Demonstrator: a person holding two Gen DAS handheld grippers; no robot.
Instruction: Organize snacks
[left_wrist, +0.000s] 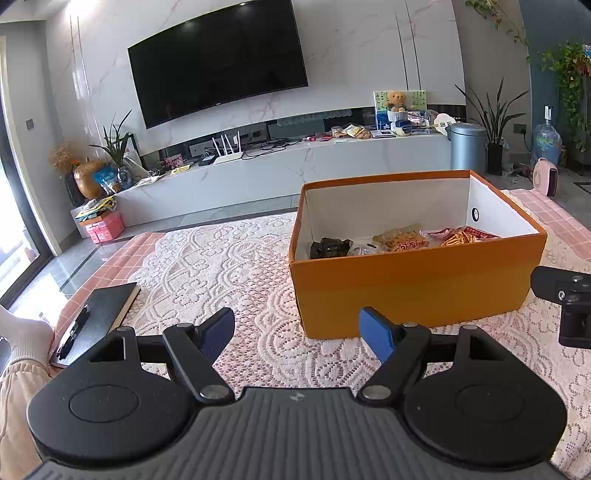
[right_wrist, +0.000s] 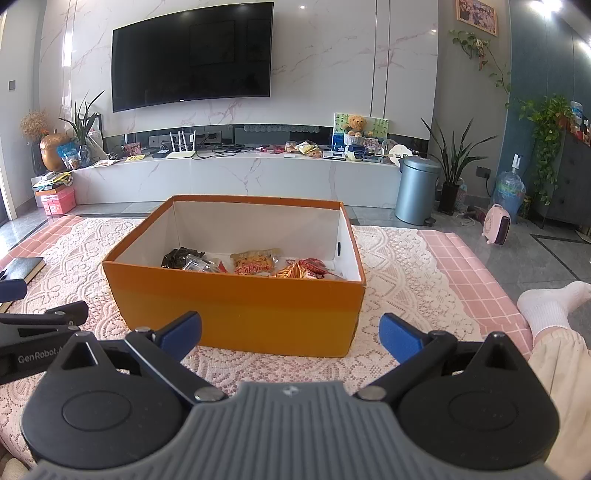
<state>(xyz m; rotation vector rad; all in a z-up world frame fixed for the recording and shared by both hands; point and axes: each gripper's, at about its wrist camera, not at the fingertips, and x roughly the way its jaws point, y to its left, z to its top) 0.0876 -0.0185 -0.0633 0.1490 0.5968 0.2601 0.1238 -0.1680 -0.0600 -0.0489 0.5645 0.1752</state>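
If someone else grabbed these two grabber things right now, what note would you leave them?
Left gripper: open, empty, hovering over the lace cloth in front of the orange box.
Right gripper: open, empty, also just short of the box.
Snacks: a dark packet, an orange-red packet and a red packet lie on the box floor.
Done: those packets are boxed; no loose snacks show on the cloth.
Left: probably nothing but a check. A black notebook with pen lies at the cloth's left edge.
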